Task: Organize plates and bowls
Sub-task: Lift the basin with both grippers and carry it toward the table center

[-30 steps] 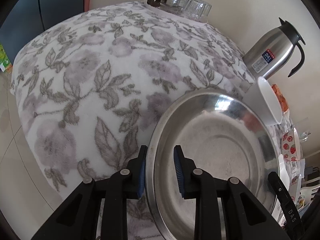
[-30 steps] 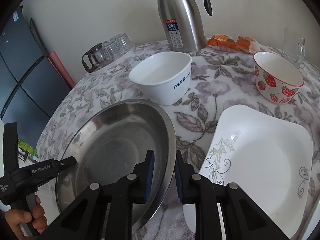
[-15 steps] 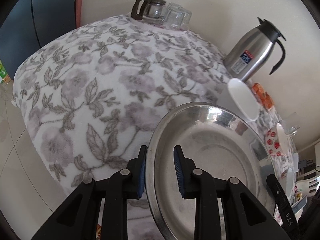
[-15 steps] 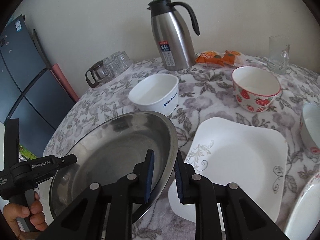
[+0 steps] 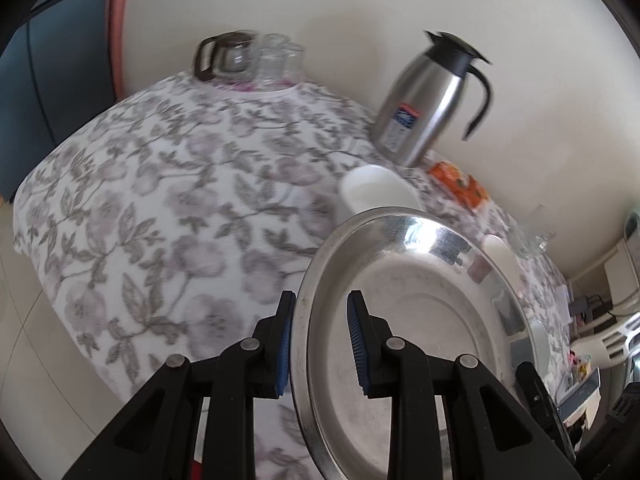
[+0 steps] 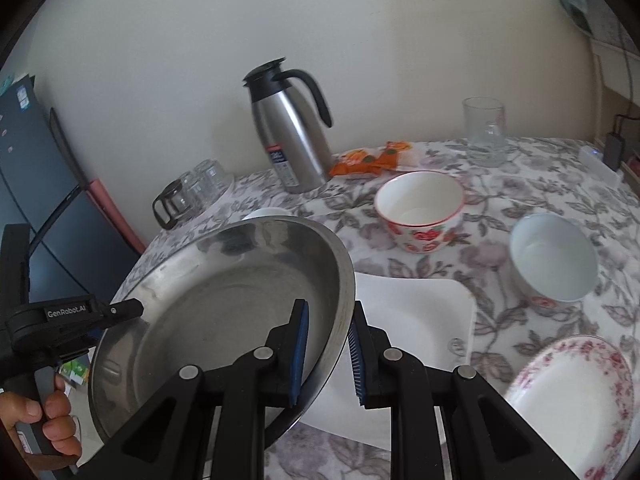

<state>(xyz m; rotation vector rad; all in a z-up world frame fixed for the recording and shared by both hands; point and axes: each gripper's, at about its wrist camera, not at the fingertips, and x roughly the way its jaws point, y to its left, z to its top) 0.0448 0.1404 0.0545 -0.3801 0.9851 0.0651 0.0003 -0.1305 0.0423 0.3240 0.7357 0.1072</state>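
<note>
a round desk (image 6: 520,184) under a soft grey floral cloth stands against a plain cream wall, with a brushed steel flask (image 6: 290,132) at 12 o'clock. the left tool (image 5: 320,340) and right tool (image 6: 326,354) each pinch opposite rims of a wide, shiny steel plate (image 6: 224,312), held tilted above the desk at 8 o'clock. sorting looks barely begun: the glossy square white plate (image 6: 416,320), strawberry bowl (image 6: 420,210), pale round bowl (image 6: 554,262) and pink-flowered plate (image 6: 572,396) lie separate, unstacked.
</note>
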